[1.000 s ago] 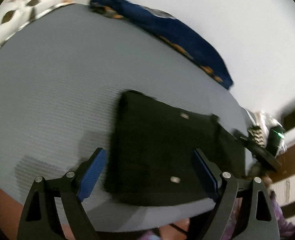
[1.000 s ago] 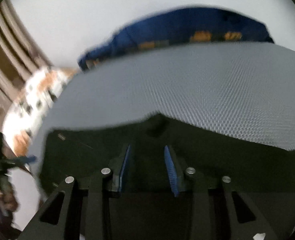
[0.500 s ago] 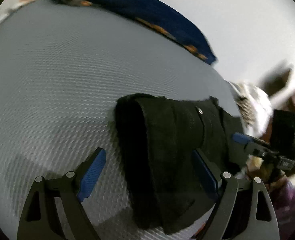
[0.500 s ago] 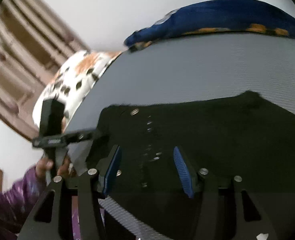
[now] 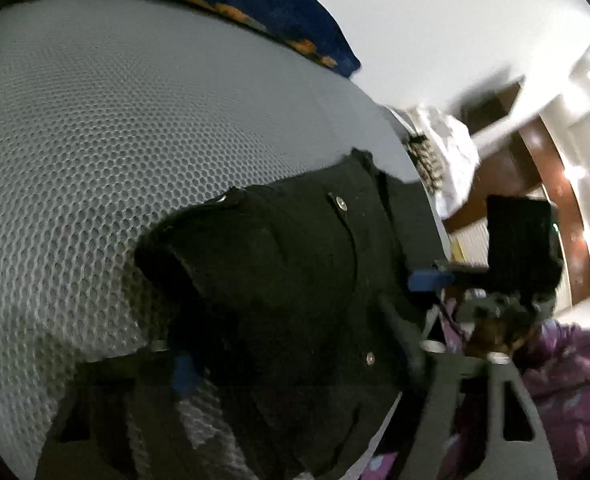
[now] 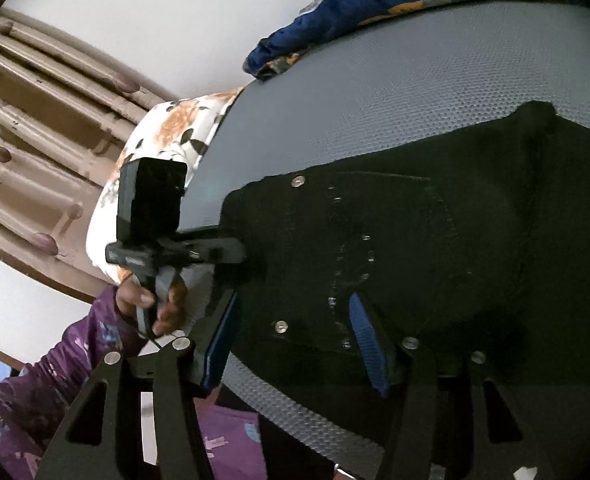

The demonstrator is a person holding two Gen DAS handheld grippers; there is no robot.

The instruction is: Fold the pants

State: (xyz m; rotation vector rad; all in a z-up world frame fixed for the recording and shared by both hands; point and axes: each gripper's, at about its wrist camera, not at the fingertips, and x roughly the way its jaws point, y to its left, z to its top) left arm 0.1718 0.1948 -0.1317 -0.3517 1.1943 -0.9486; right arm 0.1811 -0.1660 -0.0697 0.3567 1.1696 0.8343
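1. Left wrist view shows the black pants lying folded in a thick bundle on the grey mesh mat, at the mat's near right part, with metal rivets showing on the cloth.
2. The left claw has its fingers spread wide, one on each side of the bundle; the blue pad of the left finger lies on the mat just beside the folded edge, and the other finger is pressed against the cloth on the right. Nothing is pinched between them.
3. Seen from the right wrist, the pants spread across the mat toward its near edge, pocket stitching and rivets facing up.
4. The right claw is also wide, its right blue pad resting on the cloth, its left finger off the pants' side over the mat's edge.
5. The left claw appears there too, touching the pants' left edge, held by a hand in a purple sleeve.
6. A blue patterned cloth lies along the mat's far edge, and a floral pillow sits beside the mat.
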